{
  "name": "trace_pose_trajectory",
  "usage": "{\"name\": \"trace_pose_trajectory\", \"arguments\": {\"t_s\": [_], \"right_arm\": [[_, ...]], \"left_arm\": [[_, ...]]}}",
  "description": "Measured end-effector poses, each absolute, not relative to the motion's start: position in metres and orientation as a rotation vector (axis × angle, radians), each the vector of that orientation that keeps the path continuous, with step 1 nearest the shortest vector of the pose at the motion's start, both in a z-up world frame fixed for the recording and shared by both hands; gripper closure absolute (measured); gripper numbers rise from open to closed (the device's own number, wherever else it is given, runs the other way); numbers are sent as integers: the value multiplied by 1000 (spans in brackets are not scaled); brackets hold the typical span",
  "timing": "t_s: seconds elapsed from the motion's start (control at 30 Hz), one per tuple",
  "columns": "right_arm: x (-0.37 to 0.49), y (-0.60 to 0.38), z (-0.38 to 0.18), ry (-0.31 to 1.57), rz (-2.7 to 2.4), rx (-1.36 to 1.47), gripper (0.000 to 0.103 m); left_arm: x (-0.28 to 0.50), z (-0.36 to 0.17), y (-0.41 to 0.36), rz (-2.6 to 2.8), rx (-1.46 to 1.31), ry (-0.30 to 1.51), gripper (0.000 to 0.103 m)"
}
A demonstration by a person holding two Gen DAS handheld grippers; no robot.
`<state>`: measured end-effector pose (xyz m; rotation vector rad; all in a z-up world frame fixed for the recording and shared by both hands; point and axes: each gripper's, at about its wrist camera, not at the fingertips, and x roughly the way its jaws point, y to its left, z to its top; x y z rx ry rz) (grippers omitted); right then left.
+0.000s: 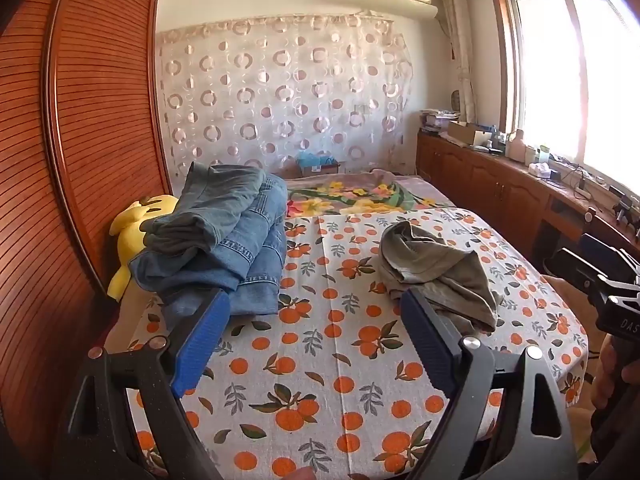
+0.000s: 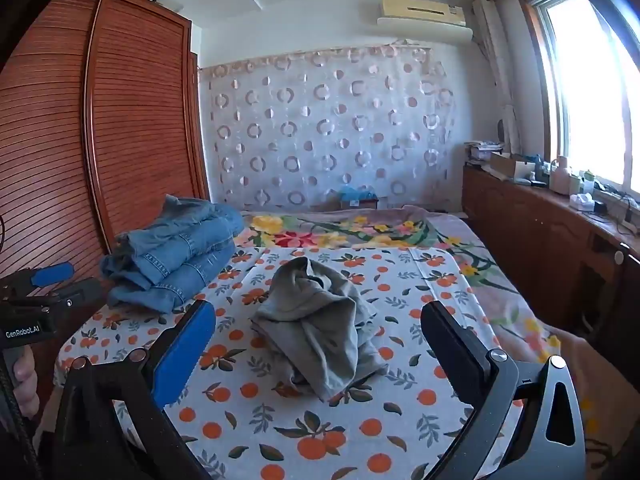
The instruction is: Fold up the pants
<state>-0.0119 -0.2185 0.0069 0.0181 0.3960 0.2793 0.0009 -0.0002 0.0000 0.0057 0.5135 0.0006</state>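
A crumpled pair of grey-green pants [image 1: 436, 272] lies in a heap on the orange-print sheet [image 1: 320, 360] of the bed; it also shows in the right wrist view [image 2: 320, 324], centred ahead. My left gripper [image 1: 316, 308] is open and empty, held above the sheet, with the heap just beyond its right finger. My right gripper [image 2: 316, 320] is open and empty, held above the sheet [image 2: 280, 420] short of the heap. Each gripper shows at the edge of the other's view, the right gripper [image 1: 592, 268] and the left gripper [image 2: 44, 280].
A stack of folded blue jeans [image 1: 224, 244] [image 2: 176, 256] sits at the bed's left beside a yellow plush toy [image 1: 132, 236]. A wooden wardrobe [image 1: 80, 120] stands at the left. A floral blanket [image 1: 360, 196] lies beyond. A low cabinet [image 1: 500, 184] with clutter runs under the window at the right.
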Motion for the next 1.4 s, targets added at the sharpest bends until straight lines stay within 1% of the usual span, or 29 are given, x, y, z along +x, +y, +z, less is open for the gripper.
{"name": "trace_pose_trajectory", "arguments": {"t_s": [0.43,1.4], "right_arm": [[-15,-220,1,389,280,17,1],[-16,-217,9,390,289,26,1]], "left_arm": [[1,0,-1,9,15,499,15],[-2,1,-2,8,10,491,15]]}}
